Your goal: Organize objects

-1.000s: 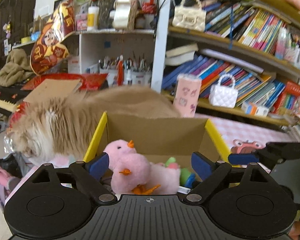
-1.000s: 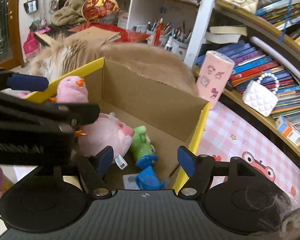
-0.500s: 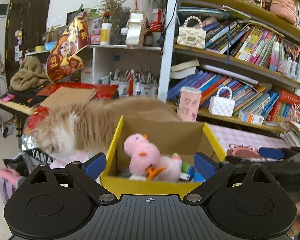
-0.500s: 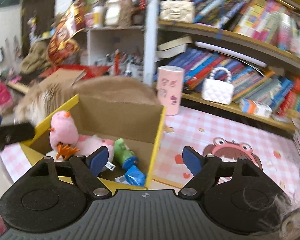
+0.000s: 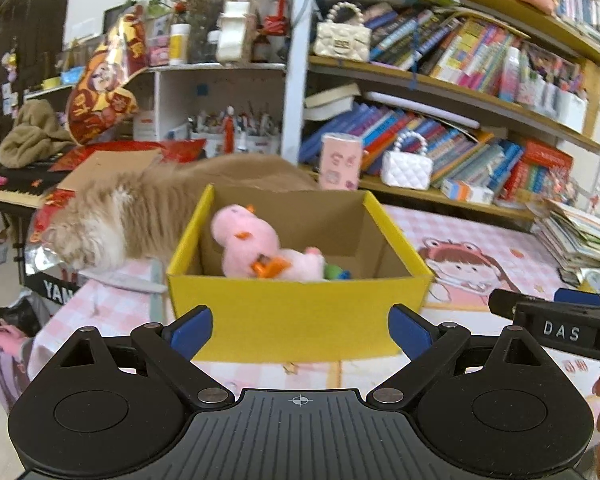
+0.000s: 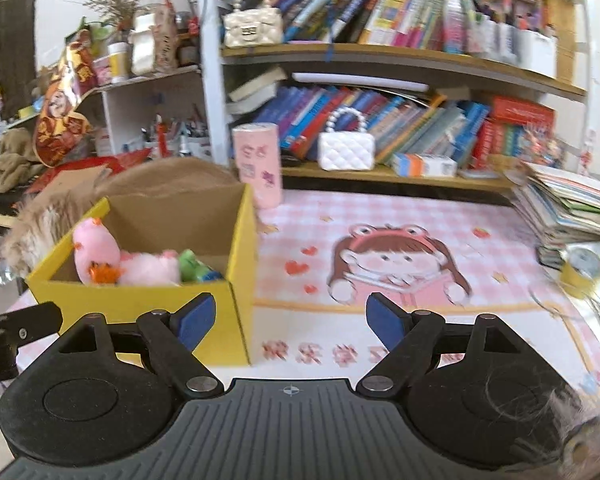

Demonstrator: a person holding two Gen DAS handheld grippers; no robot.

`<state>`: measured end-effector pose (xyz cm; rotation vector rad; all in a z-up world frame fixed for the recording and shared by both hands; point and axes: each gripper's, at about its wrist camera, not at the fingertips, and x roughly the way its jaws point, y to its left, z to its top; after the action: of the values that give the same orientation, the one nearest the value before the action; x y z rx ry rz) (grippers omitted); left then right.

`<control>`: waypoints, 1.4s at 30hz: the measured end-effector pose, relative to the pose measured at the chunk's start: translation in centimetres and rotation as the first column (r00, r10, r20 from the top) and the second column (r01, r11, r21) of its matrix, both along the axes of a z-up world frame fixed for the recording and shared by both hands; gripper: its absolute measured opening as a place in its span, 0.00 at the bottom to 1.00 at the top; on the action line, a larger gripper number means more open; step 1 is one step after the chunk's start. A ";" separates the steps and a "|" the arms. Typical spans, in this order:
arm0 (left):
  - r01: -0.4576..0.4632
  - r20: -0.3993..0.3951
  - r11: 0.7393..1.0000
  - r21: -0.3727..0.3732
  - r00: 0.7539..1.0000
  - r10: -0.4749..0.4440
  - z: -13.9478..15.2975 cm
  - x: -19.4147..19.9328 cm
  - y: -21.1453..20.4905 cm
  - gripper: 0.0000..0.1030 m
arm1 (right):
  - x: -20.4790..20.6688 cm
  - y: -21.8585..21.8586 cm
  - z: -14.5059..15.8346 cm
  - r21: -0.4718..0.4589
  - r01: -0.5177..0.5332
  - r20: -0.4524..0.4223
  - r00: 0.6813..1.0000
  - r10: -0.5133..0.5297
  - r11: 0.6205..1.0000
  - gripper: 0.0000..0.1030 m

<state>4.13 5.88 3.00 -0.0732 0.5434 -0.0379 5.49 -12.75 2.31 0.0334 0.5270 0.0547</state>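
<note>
One yellow cardboard box [image 5: 300,312] stands open on the table [image 6: 440,232], which is covered by a pink checked cloth printed with a cartoon girl in a frog hat. Inside the box lie two pink plush toys [image 6: 96,252], one upright with orange feet and one on its side, plus one green toy [image 6: 190,262] with something blue beside it. One long-haired tan cat [image 5: 112,216] lies just behind and beside the box. One pink cylindrical can [image 6: 258,166] stands near the box's far corner. Two quilted handbags sit on the bookshelves [image 6: 380,56], a cream one above and a white one [image 6: 346,152] below. Both grippers are empty: the left gripper [image 5: 300,326] holds its fingers wide apart before the box, and the right gripper [image 6: 290,320], whose fingers have just been spreading, also stands apart with nothing between them. Stacked books crowd the table's right edge.
</note>
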 end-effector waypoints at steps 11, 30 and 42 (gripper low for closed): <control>0.034 -0.031 0.999 0.019 0.999 -0.033 -0.8 -1.7 -3.0 0.94 | -4.8 -3.1 -1.5 0.004 0.229 -0.028 0.973 -0.229 0.973 0.91; 0.040 -0.067 0.995 0.092 0.997 -0.034 -2.0 -2.9 -5.8 0.96 | -7.3 -4.2 -2.5 -0.031 0.233 -0.068 0.970 -0.235 0.972 1.00; 0.043 -0.079 0.993 0.114 0.996 -0.034 -2.5 -3.0 -6.4 0.97 | -7.4 -4.1 -2.4 -0.041 0.235 -0.074 0.969 -0.237 0.971 1.00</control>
<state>1.13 -0.48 0.48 0.0489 0.6227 -0.0411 -1.86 -16.86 -0.07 0.0675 0.5988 -0.1886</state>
